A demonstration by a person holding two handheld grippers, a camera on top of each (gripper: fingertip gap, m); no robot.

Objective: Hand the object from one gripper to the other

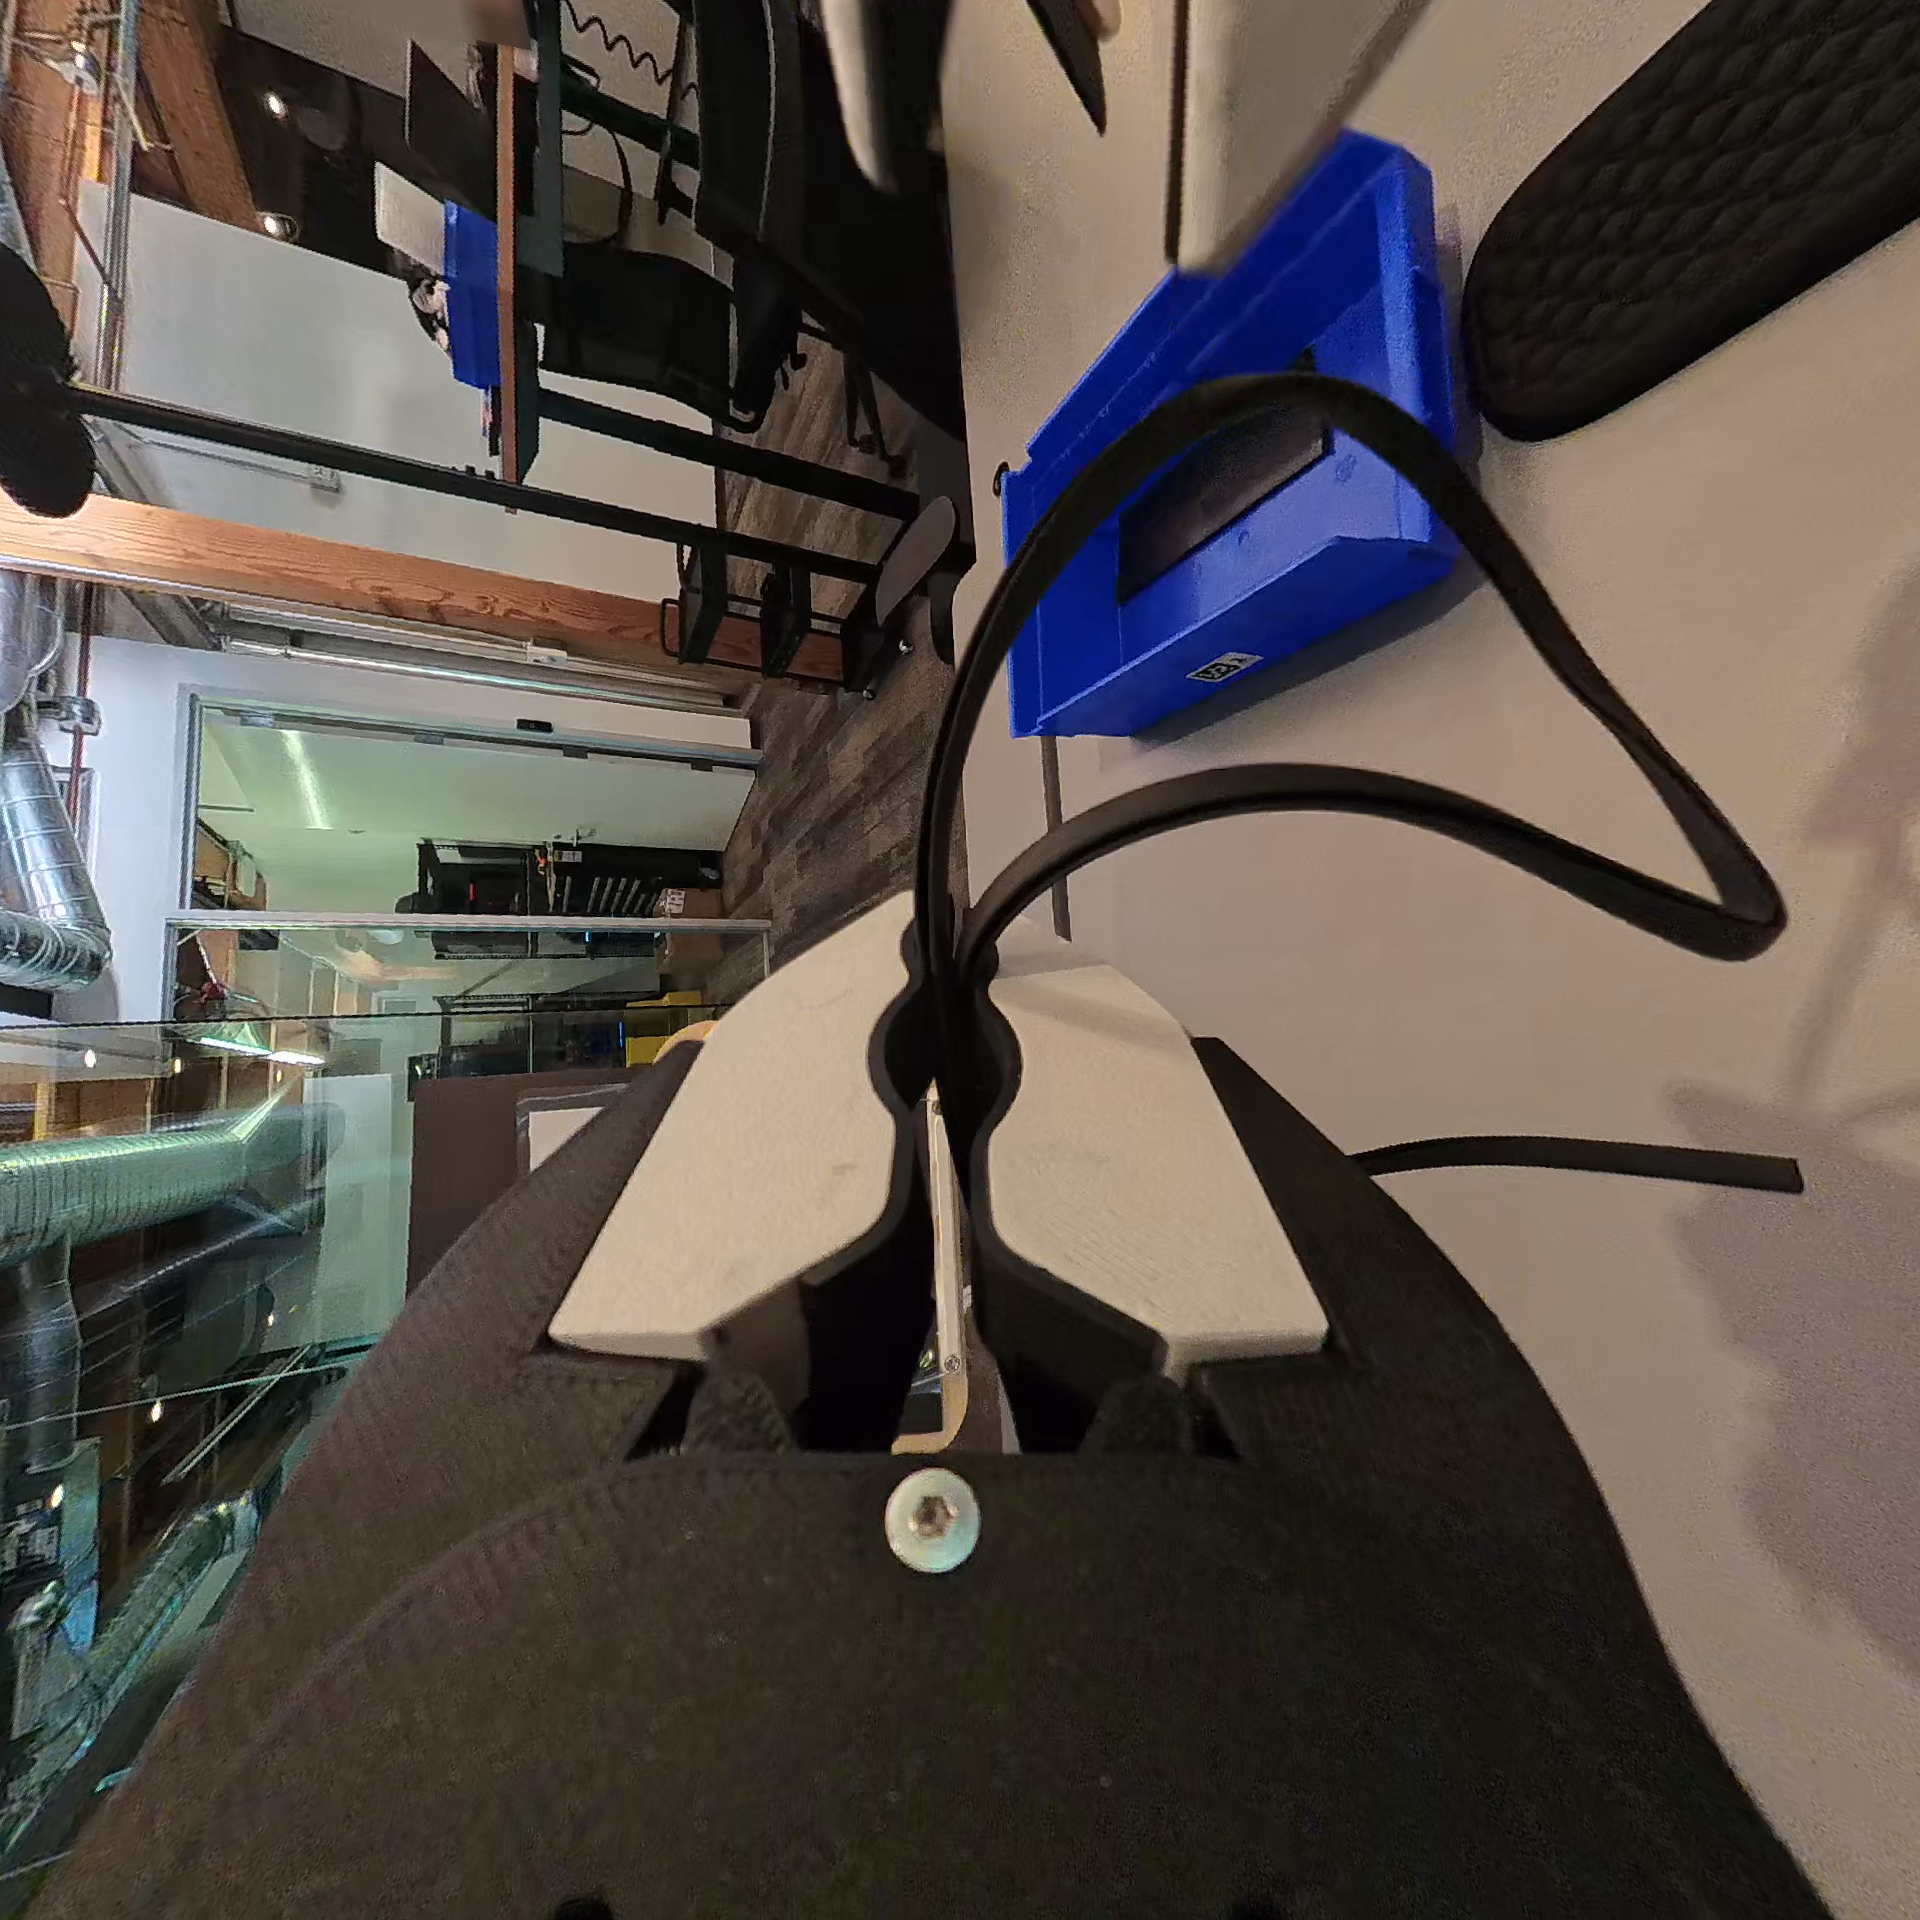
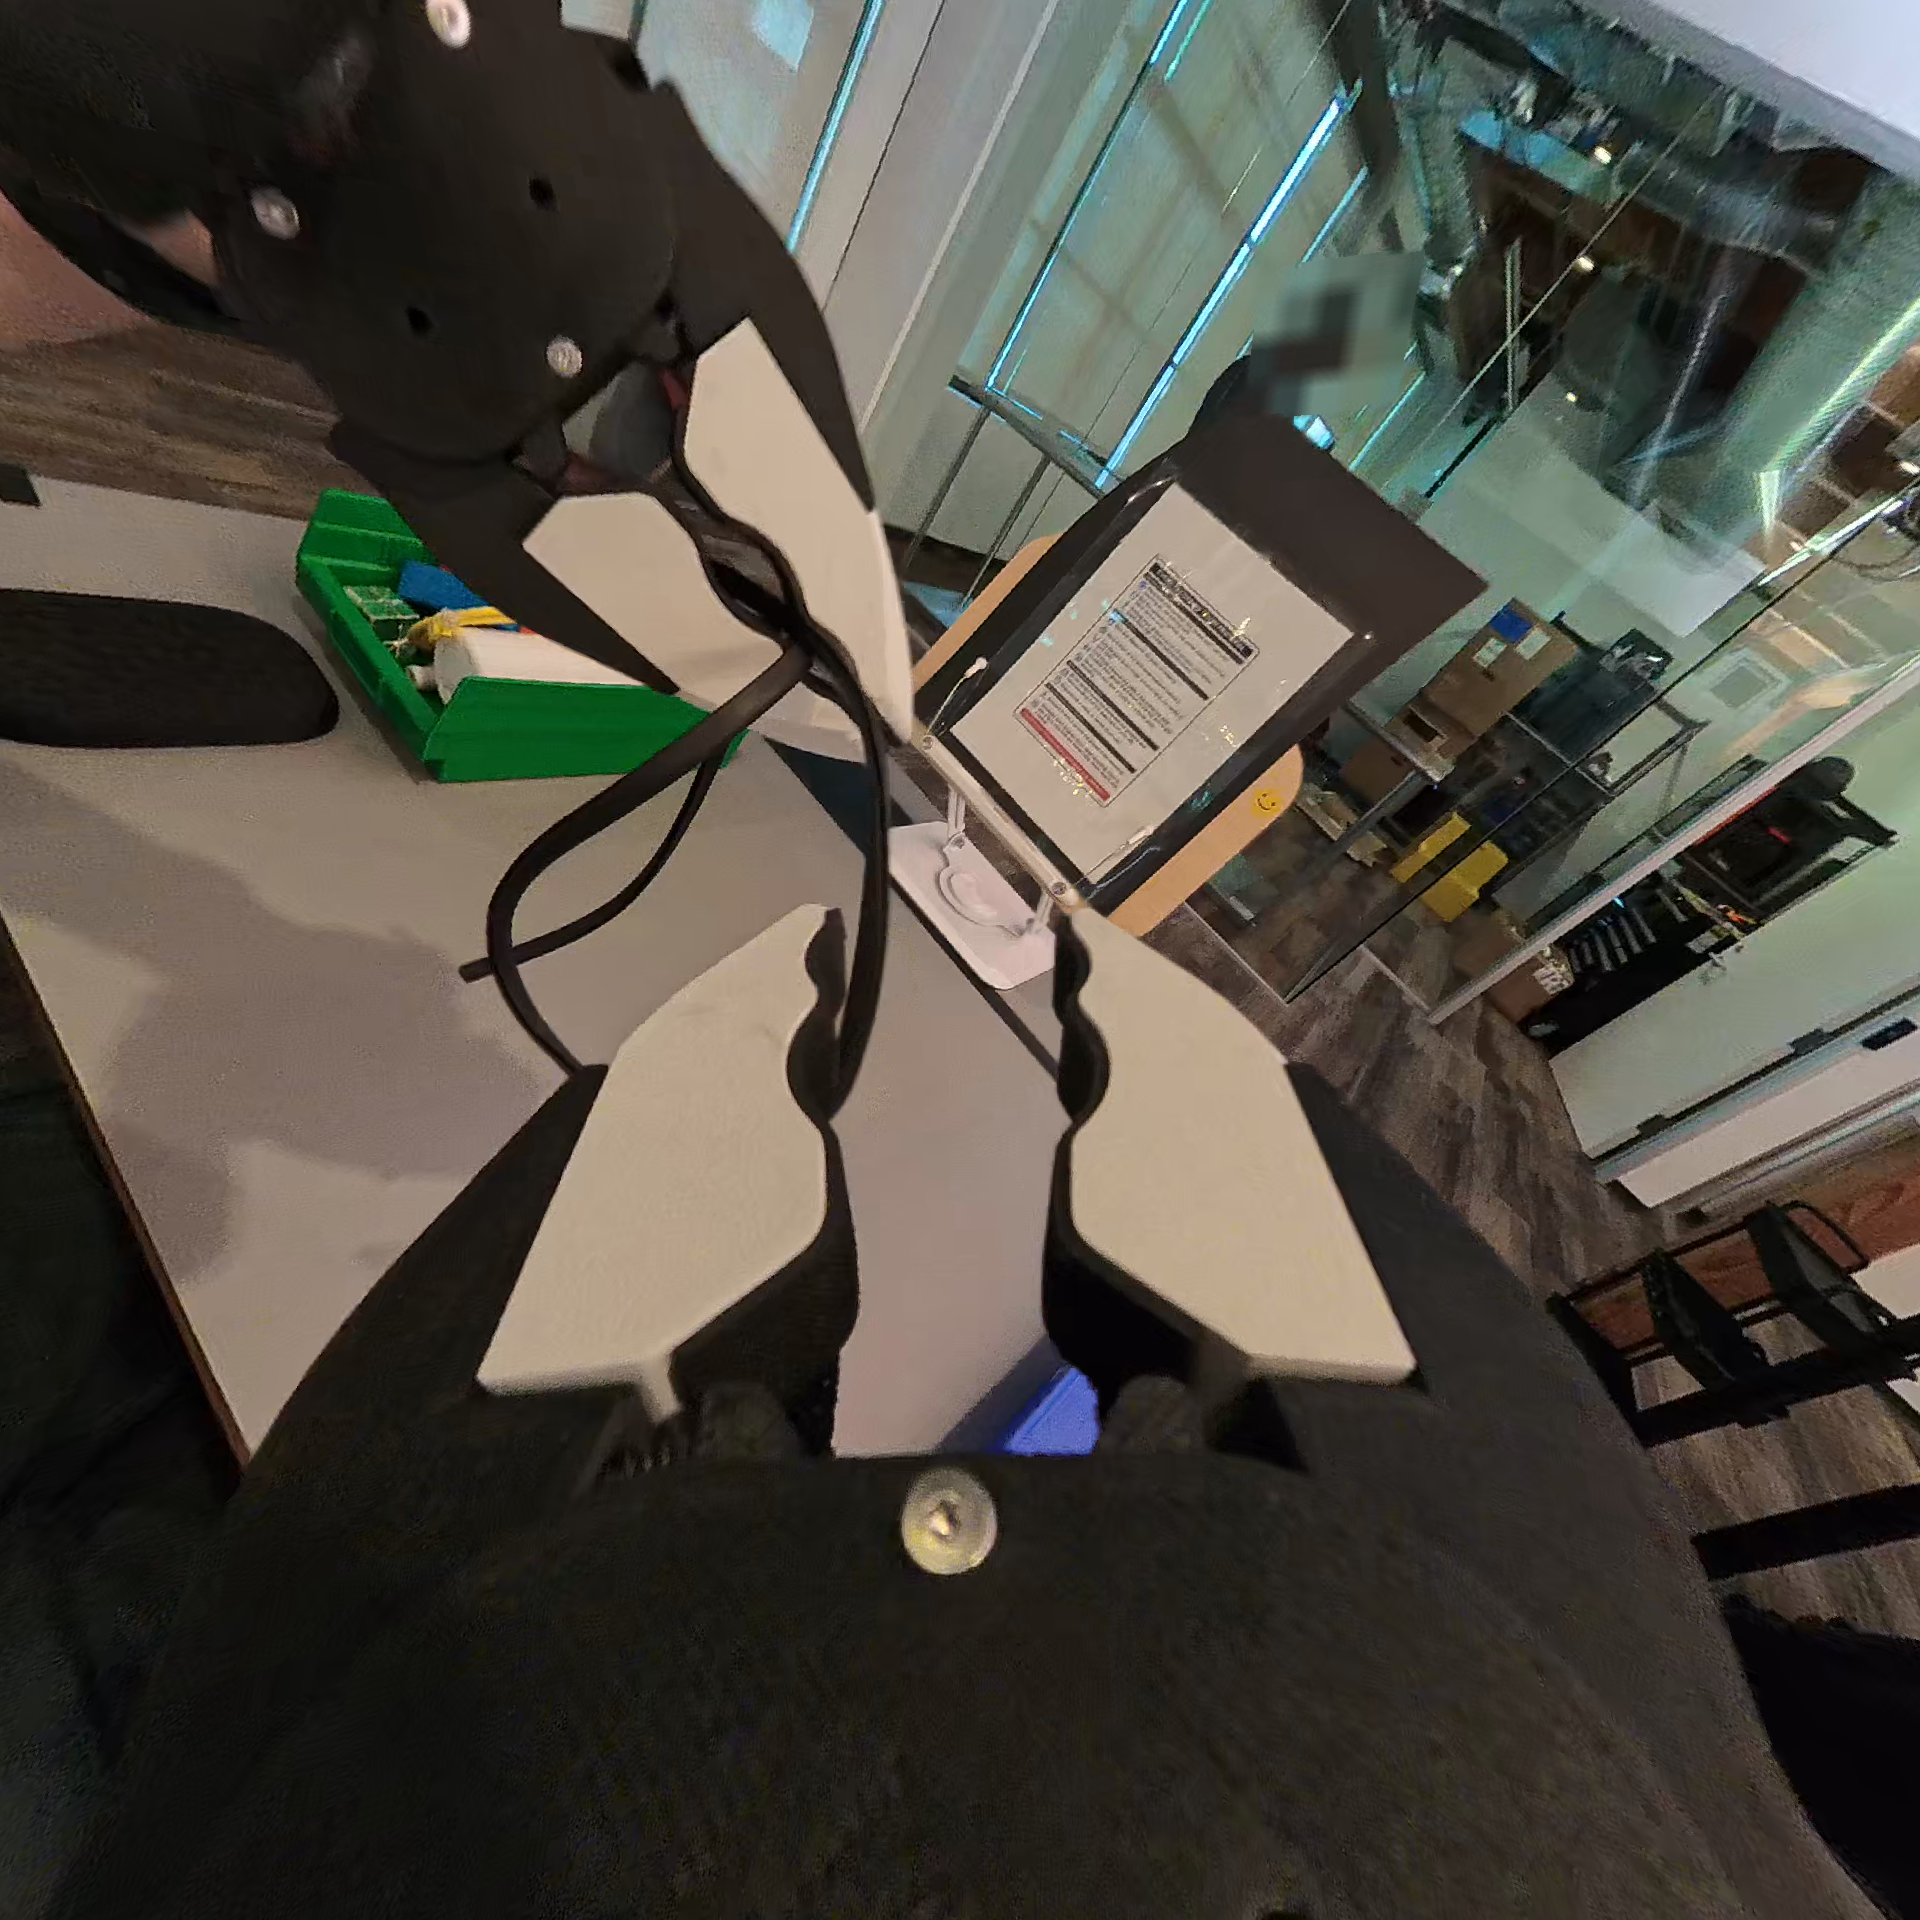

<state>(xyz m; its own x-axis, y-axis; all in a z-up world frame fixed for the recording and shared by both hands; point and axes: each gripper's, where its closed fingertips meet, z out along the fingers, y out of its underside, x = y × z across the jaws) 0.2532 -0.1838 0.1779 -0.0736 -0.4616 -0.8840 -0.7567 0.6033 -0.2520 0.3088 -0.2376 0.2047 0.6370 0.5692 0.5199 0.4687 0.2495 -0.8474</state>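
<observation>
A black cable (image 1: 1735, 930) is folded into loops above the grey table (image 1: 1455, 1039). My left gripper (image 1: 951, 956) is shut on it, with two strands running out between the fingertips and a loose end sticking out to the right. In the right wrist view the left gripper (image 2: 852, 707) comes in from the upper left with the cable (image 2: 881, 883) hanging from it. My right gripper (image 2: 951, 935) is open. One strand of the cable hangs between its fingers, close to the left finger. The right gripper's blurred white fingers also show at the top of the left wrist view (image 1: 1049, 125).
A blue bin (image 1: 1247, 582) and a black pad (image 1: 1714, 208) lie on the table. In the right wrist view a green bin (image 2: 520, 717) of small items, the black pad (image 2: 156, 665) and a framed sheet on a white stand (image 2: 1143, 675) stand on the table (image 2: 260, 935). The left gripper's tips are roughly 9 cm from the right gripper's.
</observation>
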